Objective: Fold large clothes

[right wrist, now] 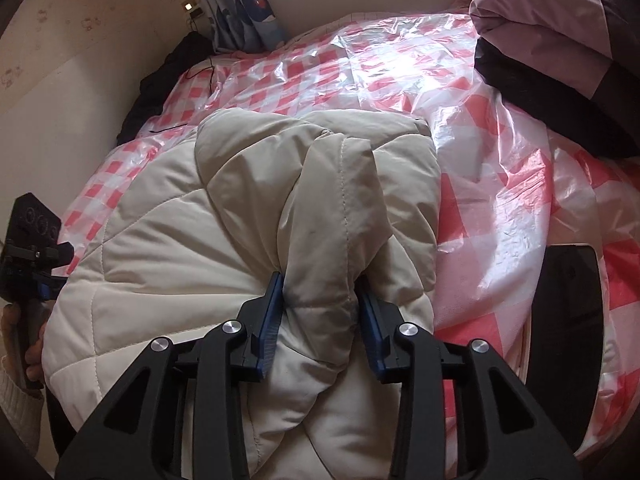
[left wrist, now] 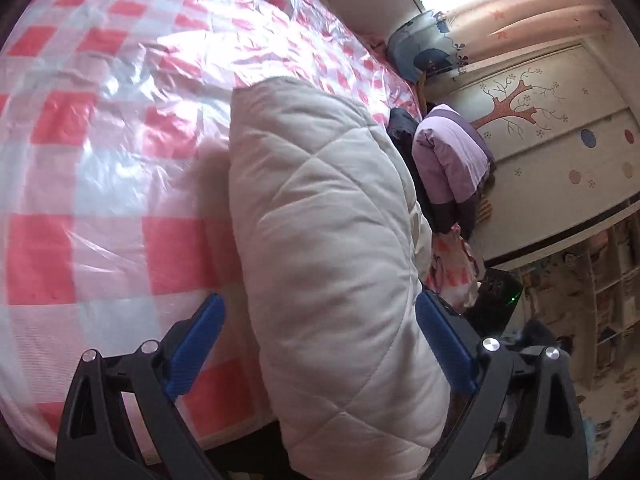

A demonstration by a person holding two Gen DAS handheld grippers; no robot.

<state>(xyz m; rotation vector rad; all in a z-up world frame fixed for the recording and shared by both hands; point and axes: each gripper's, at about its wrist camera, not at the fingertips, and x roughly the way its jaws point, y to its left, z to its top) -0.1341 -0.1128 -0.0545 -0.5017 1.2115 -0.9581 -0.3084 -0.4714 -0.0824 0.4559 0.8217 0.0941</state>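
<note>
A cream quilted jacket (right wrist: 248, 216) lies folded on a bed under pink-checked plastic sheeting (left wrist: 100, 128). The right gripper (right wrist: 320, 308) is clamped on a bunched fold of it; the left gripper (left wrist: 320, 320) straddles the jacket's edge, jaws wide apart, pads clear of the fabric.

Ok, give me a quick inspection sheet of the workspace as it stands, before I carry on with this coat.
Surface: bed under a pink-and-white checked plastic sheet, crinkled.
Job's things: cream quilted coat, bunched at the near edge.
Clutter: lilac and dark folded clothes at the far right; black garment by the wall; black flat object at the right edge.
Grippers: right gripper pinches a fold of the coat; left gripper open, fingers either side of the coat.
Cables: thin black cable on the sheet.
Surroundings: patterned curtain, wall with tree decal.
</note>
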